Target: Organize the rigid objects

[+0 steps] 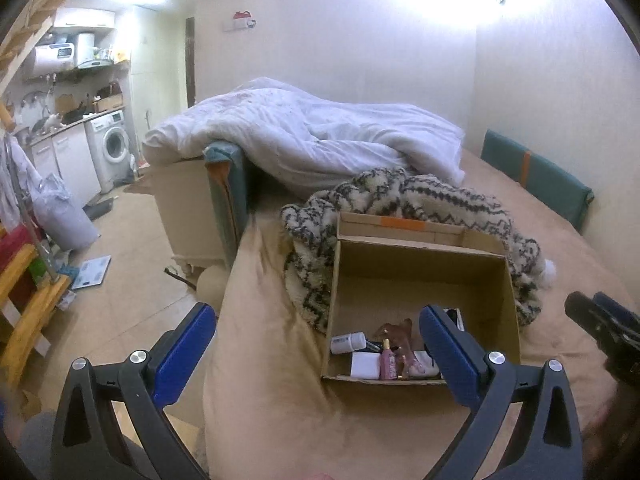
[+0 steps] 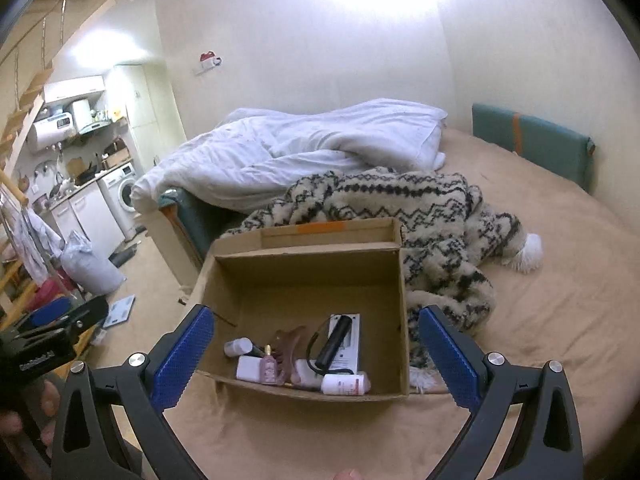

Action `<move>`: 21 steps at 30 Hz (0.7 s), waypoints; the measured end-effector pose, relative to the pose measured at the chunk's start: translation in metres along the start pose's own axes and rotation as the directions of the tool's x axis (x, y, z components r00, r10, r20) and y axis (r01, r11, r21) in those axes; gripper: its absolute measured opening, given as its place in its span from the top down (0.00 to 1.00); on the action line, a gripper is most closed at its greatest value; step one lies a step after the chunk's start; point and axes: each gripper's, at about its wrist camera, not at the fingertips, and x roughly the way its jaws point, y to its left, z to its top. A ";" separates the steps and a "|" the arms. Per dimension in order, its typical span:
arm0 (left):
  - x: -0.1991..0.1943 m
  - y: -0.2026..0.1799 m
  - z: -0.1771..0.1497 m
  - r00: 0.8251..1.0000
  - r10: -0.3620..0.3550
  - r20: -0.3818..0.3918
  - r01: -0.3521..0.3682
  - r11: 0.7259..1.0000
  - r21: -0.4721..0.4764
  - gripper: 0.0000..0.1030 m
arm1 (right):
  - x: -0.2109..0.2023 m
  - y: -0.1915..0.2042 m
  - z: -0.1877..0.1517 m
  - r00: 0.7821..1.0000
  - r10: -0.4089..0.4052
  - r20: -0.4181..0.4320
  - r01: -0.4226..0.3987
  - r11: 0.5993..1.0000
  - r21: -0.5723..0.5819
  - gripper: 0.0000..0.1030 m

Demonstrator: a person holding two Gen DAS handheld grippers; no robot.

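The wide bed with a tan sheet (image 2: 540,320) carries an open brown cardboard box (image 2: 304,276). Near the box's front wall lie a pink perfume bottle (image 2: 269,368), a black cylinder (image 2: 334,342) and white bottles. Both the left tool (image 1: 318,354) and the right tool (image 2: 316,354) stand wide open, empty.

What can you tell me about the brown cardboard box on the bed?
The cardboard box is plain brown, open on top, with one flap standing at the back that carries a strip of orange tape. It sits flat on the tan bed cover, and the fuzzy zigzag blanket lies against its back and right side. Small things lie along its near wall: a pink perfume bottle, white tubes, a brown hair clip, a black cylinder.
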 end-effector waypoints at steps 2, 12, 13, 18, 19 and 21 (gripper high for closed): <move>0.004 0.000 0.000 1.000 0.006 -0.007 -0.006 1.000 -0.001 0.01 | 0.002 0.000 -0.001 1.000 -0.010 0.001 0.010 1.000 -0.008 0.00; 0.007 0.000 0.000 1.000 0.005 -0.010 -0.005 1.000 0.006 0.01 | 0.007 -0.010 -0.004 0.999 -0.037 -0.028 0.038 0.999 0.020 0.00; 0.006 0.000 0.000 1.000 0.005 -0.007 -0.005 1.000 0.007 0.01 | 0.007 -0.010 -0.003 0.999 -0.040 -0.029 0.040 0.999 0.022 0.00; 0.006 -0.002 -0.001 1.000 0.005 -0.006 -0.005 1.000 0.010 0.01 | 0.009 -0.010 -0.004 0.998 -0.045 -0.035 0.046 0.999 0.023 0.00; 0.005 -0.003 -0.002 1.000 0.004 -0.007 -0.004 1.000 0.012 0.01 | 0.009 -0.010 -0.004 0.998 -0.047 -0.033 0.047 0.999 0.020 0.00; 0.006 -0.003 -0.002 1.000 0.003 -0.009 -0.003 1.000 0.014 0.01 | 0.010 -0.009 -0.004 0.998 -0.048 -0.033 0.049 0.999 0.017 0.00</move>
